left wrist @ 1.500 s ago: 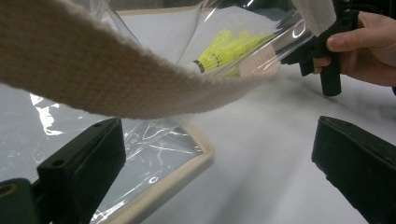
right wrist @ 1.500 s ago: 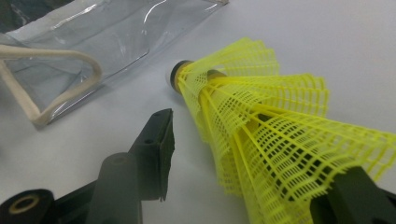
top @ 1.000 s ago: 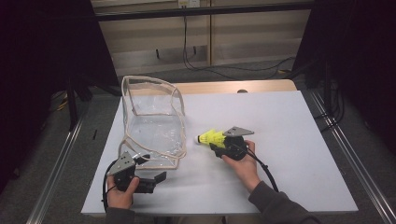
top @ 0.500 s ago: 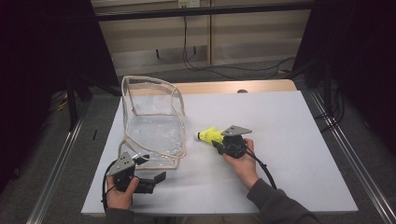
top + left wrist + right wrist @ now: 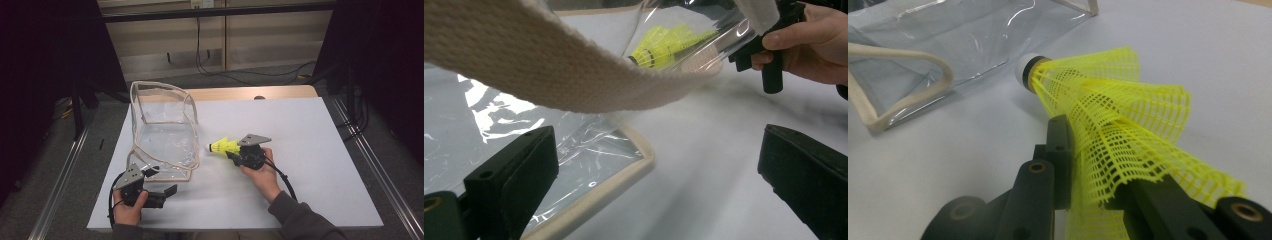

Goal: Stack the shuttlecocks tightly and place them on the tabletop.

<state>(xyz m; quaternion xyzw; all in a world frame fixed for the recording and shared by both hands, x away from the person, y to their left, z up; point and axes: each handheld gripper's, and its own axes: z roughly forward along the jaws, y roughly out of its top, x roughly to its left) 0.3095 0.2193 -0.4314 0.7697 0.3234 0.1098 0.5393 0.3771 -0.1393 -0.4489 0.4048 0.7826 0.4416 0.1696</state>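
— Shuttlecock (image 5: 223, 146), yellow mesh skirt, white cork tip: see it? It sits clamped in the right gripper (image 5: 235, 152), just above the white table (image 5: 310, 150).

— I see it. The jaws have just been closing, and now they pinch the skirt from both sides; in the right gripper view the netting (image 5: 1128, 135) is crumpled between the two black jaws, cork (image 5: 1024, 70) pointing away toward the bag.

— Which bag?

— The clear plastic bag (image 5: 162, 132) with the cream fabric trim, standing open toward the left half of the table. The cork points at it, near its right edge but not touching.

— And the other hand?

— The left gripper (image 5: 165, 192) rests low at the near left of the table, in front of the bag's bottom corner. Its jaws stand wide apart with nothing between them. In the left gripper view the cream strap (image 5: 574, 75) of the bag hangs across the top, and the bag's trimmed corner (image 5: 624, 170) lies just ahead of the left-hand jaw.

— Can you see the shuttlecock from there?

— Yes, through the clear plastic (image 5: 664, 45), with the person's right hand (image 5: 814, 45) beside it.
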